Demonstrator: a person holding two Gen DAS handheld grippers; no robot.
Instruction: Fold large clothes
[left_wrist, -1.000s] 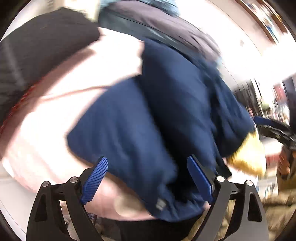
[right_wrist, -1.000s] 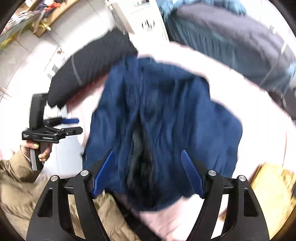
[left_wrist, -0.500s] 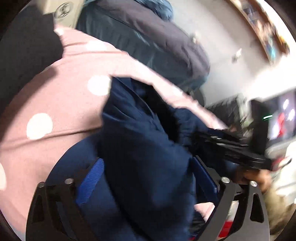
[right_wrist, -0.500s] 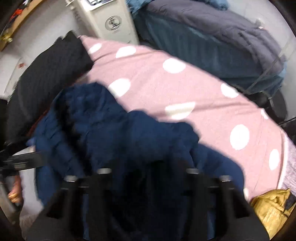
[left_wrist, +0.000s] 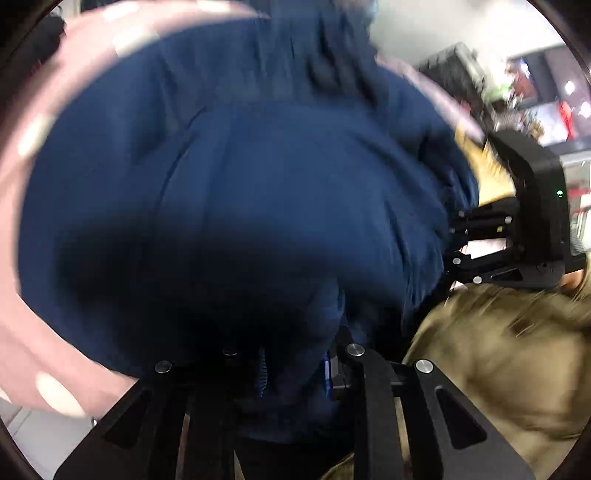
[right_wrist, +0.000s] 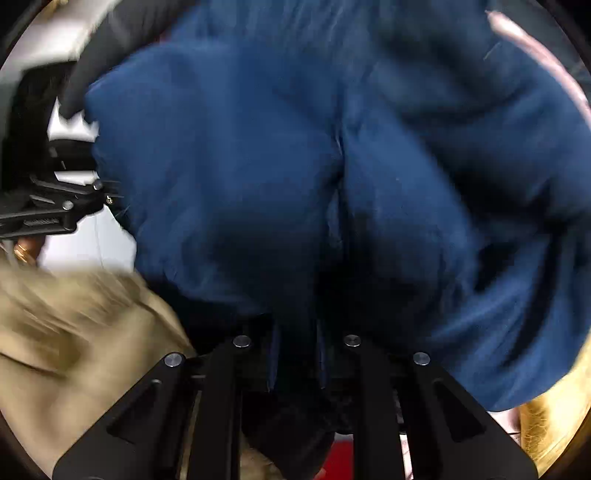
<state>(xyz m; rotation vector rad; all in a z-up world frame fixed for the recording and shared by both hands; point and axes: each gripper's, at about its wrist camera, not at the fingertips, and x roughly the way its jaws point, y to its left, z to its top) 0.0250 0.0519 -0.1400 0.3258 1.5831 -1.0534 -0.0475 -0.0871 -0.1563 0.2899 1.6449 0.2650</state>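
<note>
A large navy blue padded jacket (left_wrist: 258, 177) fills the left wrist view and also fills the right wrist view (right_wrist: 258, 155). My left gripper (left_wrist: 293, 373) is shut on a bunch of its fabric, the blue pads almost buried in cloth. My right gripper (right_wrist: 295, 358) is likewise shut on the jacket's near edge. Each gripper shows in the other's view, the right one (left_wrist: 458, 251) at the jacket's right side and the left one (right_wrist: 99, 199) at its left side. The jacket hangs bunched over a pink dotted bedcover (left_wrist: 22, 332).
The person's tan coat (left_wrist: 498, 362) is close below, also in the right wrist view (right_wrist: 66, 332). A yellow garment (right_wrist: 546, 417) lies at the lower right. A black garment (right_wrist: 122, 29) lies at the far left. Shelves and screens (left_wrist: 535, 96) stand far right.
Both grippers have gone from open above the jacket to shut on its fabric. The jacket has been gathered and pulled toward the cameras, now covering most of the bedcover.
</note>
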